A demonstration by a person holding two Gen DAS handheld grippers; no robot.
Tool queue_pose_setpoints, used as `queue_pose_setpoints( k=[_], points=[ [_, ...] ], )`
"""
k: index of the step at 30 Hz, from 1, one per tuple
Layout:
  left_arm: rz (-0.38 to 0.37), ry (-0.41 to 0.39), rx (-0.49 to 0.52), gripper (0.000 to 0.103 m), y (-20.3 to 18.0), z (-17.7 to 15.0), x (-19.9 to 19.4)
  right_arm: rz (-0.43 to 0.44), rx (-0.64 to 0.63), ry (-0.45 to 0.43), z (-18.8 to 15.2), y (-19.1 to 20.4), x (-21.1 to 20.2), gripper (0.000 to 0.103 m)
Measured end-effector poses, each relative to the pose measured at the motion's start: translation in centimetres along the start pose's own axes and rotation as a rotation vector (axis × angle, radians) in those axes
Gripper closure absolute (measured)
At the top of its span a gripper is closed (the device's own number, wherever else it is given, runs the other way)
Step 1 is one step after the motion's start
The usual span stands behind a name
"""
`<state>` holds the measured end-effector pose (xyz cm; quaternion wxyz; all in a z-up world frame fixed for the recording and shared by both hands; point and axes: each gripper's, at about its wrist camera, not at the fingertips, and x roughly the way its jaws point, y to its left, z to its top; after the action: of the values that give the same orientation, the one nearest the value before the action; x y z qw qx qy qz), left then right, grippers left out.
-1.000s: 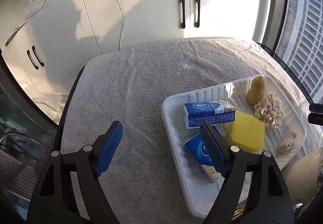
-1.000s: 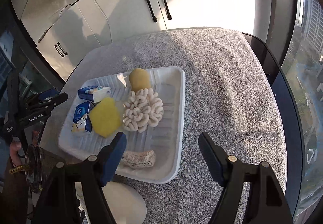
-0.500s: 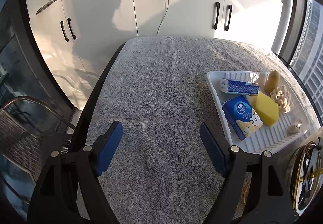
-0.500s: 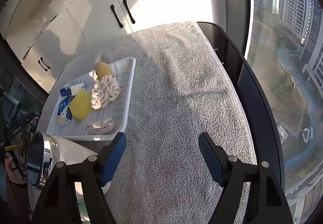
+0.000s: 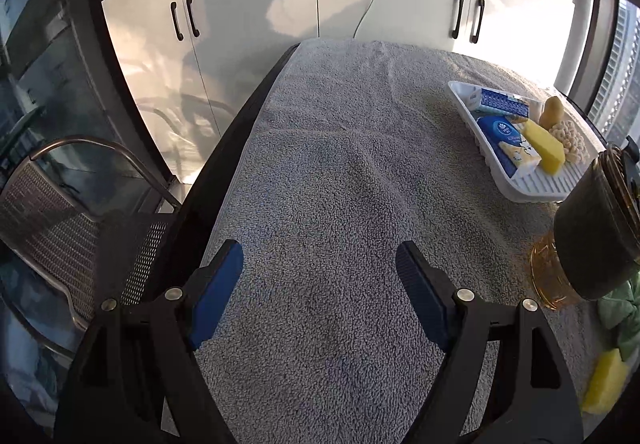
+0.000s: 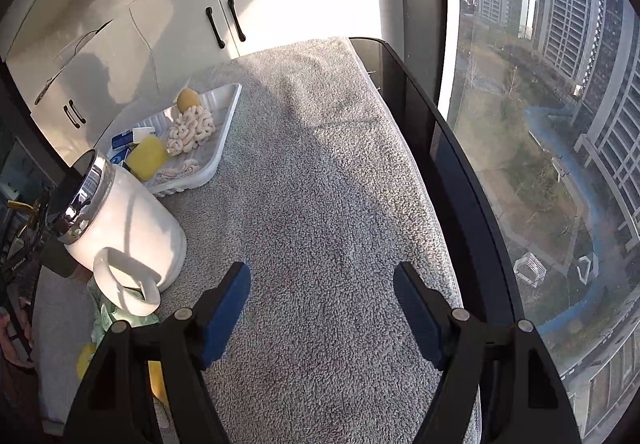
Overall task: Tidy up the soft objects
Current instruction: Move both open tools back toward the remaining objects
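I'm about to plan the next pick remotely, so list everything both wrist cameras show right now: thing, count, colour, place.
tray: 1, white, ribbed, far left part of the towel
tissue packs: 2, blue and white, in the tray
sponge: 1, yellow, in the tray beside the packs
knotted bundle: 1, cream, middle of the tray
rounded lump: 1, yellow, far end of the tray
small woven piece: 1, beige, near end of the tray
jug: 1, white with a metal rim, on the towel near the tray
amber jar: 1, dark lid, right edge of the left view
green cloth: 1, pale green, beside the jar
towel: 1, grey, covering the table
cabinets: white, black handles, behind
chair: 1, mesh, left of the table
left gripper: open, empty
right gripper: open, empty
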<state>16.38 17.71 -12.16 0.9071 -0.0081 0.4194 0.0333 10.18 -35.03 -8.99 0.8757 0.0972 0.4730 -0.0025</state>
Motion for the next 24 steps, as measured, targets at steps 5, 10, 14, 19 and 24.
queue_pose_setpoints(
  k=[5,10,14,19,24],
  points=[
    [-0.028,0.017,-0.004,0.025,-0.1,-3.0,-1.6,-0.039,-0.03,-0.009,-3.4,0.4,-2.0,0.027],
    [-0.064,0.043,0.026,0.025,-1.2,-5.7,-3.3,-0.041,-0.037,-0.007,-6.6,0.9,-3.8,0.027],
    [-0.067,0.038,0.063,0.025,-2.4,-7.4,-5.1,-0.057,-0.063,-0.006,-8.8,2.0,-5.0,0.027],
    [-0.082,0.021,0.151,0.025,-5.2,-9.1,-7.4,-0.034,-0.077,-0.002,-11.2,3.5,-6.1,0.027],
    [-0.197,0.028,0.199,0.025,-8.6,-10.4,-8.9,-0.01,-0.113,-0.005,-12.5,5.6,-6.7,0.027]
  ],
)
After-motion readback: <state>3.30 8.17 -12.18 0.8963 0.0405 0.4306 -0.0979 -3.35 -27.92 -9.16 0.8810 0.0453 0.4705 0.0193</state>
